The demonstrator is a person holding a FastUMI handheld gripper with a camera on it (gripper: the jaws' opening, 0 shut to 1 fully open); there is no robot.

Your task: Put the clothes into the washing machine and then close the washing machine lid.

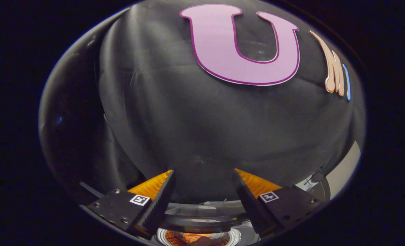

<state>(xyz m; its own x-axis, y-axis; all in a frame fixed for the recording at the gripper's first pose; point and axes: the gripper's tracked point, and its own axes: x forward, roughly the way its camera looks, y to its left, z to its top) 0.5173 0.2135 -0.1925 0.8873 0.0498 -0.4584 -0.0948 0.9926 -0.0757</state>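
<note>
Well above washing machine (202,218), jaws apart

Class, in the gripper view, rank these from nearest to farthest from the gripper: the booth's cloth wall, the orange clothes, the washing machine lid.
1. orange clothes, low between the fingers of the open gripper.
2. washing machine lid, just beyond the clothes.
3. cloth wall, farthest, behind everything.

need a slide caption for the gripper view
Open hand-held gripper raised toward the booth wall, the washing machine with orange clothes in its drum below.
</note>
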